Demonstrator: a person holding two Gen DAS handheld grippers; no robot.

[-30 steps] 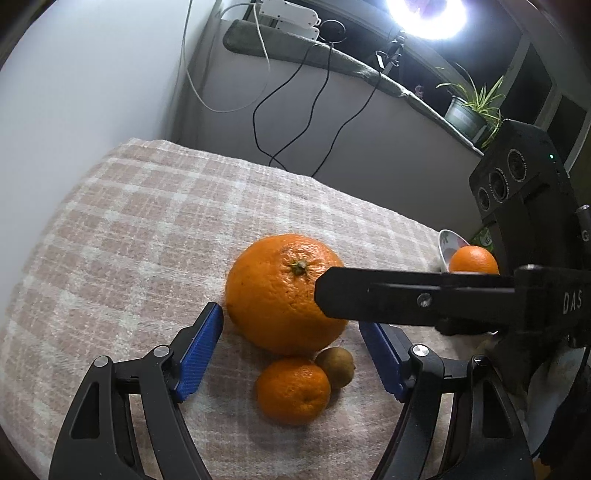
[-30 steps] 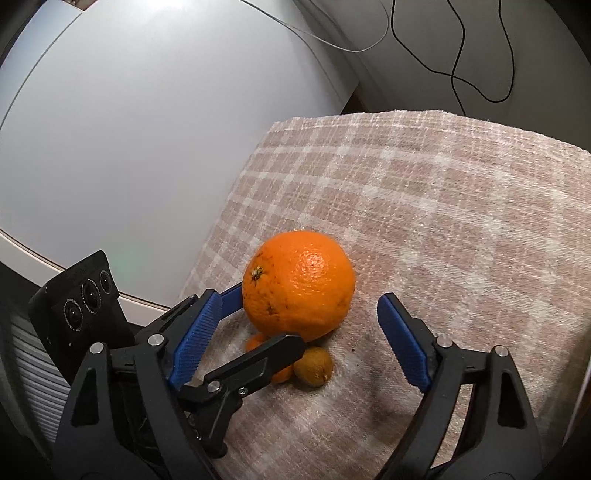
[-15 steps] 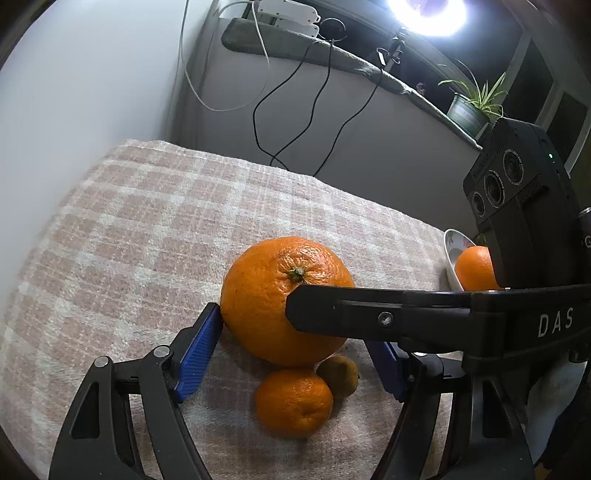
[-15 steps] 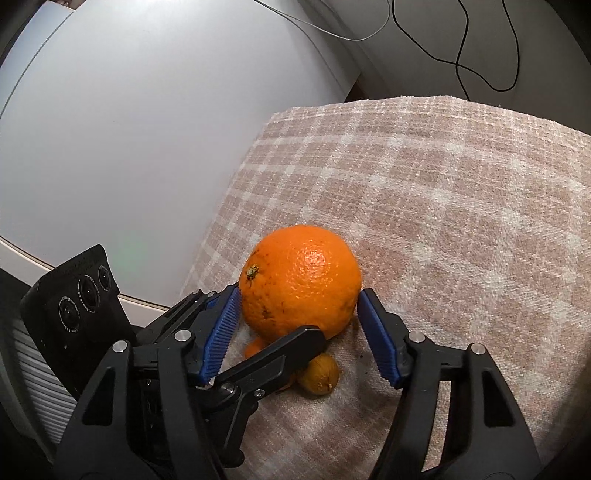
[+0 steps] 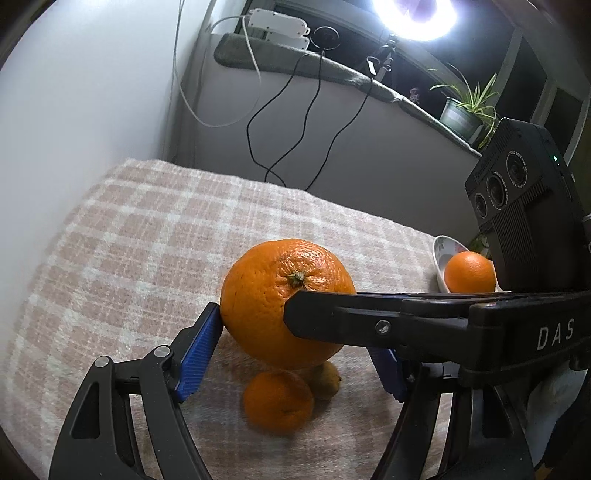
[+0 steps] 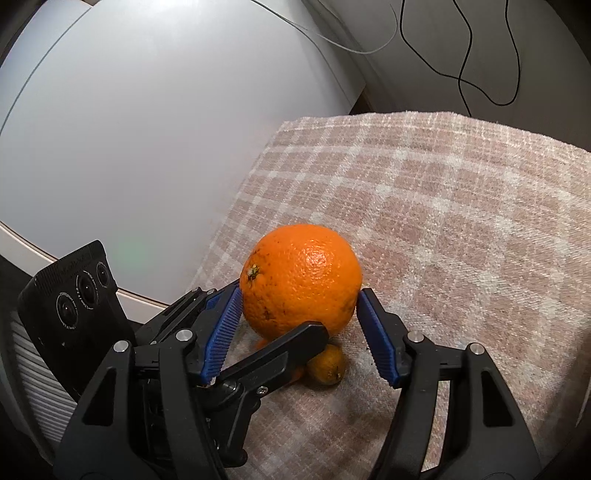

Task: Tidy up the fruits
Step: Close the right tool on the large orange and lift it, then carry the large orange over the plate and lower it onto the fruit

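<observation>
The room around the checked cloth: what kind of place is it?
Probably a home room, not a lab: a pink checked woven cloth covers the table, a potted green plant sits on a ledge, and a white power strip with loose cables.

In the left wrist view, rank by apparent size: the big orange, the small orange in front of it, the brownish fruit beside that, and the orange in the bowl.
1. big orange
2. small orange and orange in the bowl: they look alike, but the bowl one is farther and partly hidden, so unranked.
3. brownish fruit, partly hidden.
</observation>
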